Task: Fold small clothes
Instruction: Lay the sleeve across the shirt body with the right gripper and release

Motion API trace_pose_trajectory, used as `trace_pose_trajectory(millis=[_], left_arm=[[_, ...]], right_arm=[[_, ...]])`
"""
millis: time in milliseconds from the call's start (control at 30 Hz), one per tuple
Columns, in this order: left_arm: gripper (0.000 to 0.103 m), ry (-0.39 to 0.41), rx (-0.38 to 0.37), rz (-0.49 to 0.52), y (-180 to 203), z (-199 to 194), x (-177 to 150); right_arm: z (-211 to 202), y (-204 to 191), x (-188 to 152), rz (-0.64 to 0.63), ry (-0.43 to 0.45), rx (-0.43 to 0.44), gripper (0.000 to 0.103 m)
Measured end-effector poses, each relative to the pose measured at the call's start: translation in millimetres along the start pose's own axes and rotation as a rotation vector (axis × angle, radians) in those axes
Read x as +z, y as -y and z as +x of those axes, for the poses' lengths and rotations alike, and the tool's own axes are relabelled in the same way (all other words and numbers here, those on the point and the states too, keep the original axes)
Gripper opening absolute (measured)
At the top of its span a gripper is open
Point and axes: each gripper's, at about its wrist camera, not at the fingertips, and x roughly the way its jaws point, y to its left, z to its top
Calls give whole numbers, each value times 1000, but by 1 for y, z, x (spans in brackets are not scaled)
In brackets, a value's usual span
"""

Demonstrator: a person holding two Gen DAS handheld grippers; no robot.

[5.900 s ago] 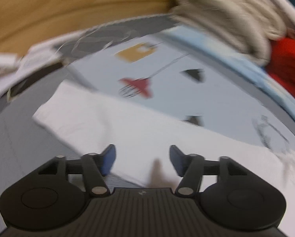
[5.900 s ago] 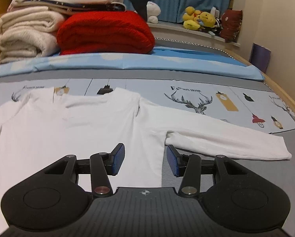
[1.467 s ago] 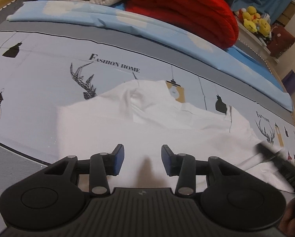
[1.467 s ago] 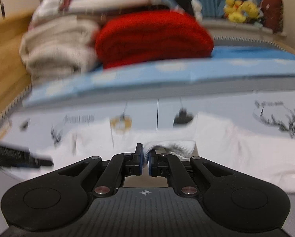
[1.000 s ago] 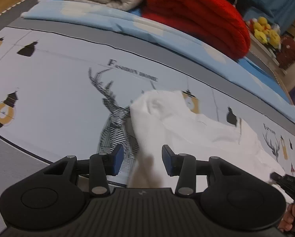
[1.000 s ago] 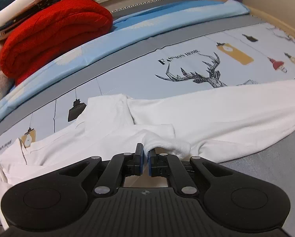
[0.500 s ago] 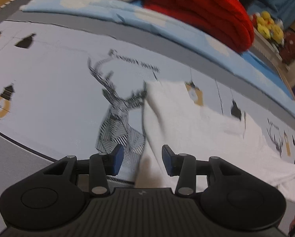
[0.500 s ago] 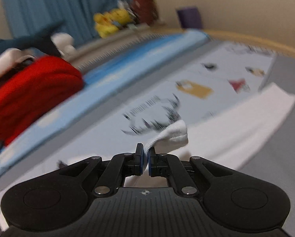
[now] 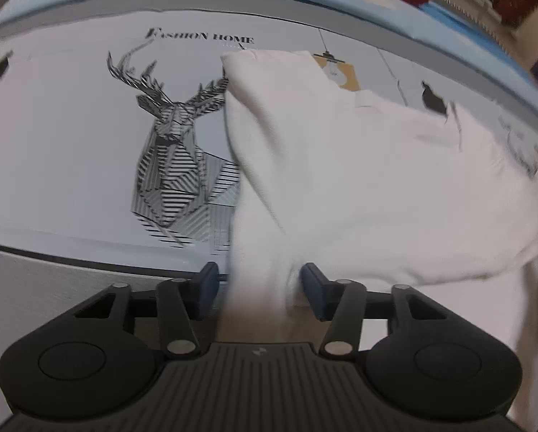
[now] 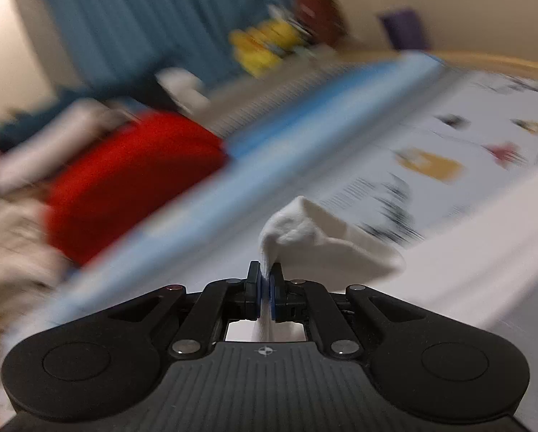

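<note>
From the left wrist, the left gripper (image 9: 260, 289) stands wide, its blue pads apart with a fold of the white shirt (image 9: 358, 180) rising between them, not pinched. The shirt lies bunched on the bed (image 9: 53, 136), over the right half of the printed sheet, beside a deer print (image 9: 175, 158).

From the right wrist, blurred, the right gripper (image 10: 265, 289) is clamped narrow on a white cuff (image 10: 315, 237) of the shirt, lifted above the bed. A red blanket (image 10: 125, 180) sits toward the bed's far edge.

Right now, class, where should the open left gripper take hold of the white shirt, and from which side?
Grip the folded edge of the white shirt lying between the left gripper fingers, coming straight forward: that edge runs away along them.
</note>
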Motion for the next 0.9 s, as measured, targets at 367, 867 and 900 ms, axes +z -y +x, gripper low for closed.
trace_pose_trajectory(millis=[367,867,900], left_arm=[[45,-9,220,161,-19,-14,-1],[49,-16,-50,33,8,-5,0],[49,-12,-40,32,10,-8,2]], right_arm=[[49,66,-24,23,-367,-538,15],[67,68,-48,82,-479,-405,21],[64,64,-46,70,-468,-402,21]])
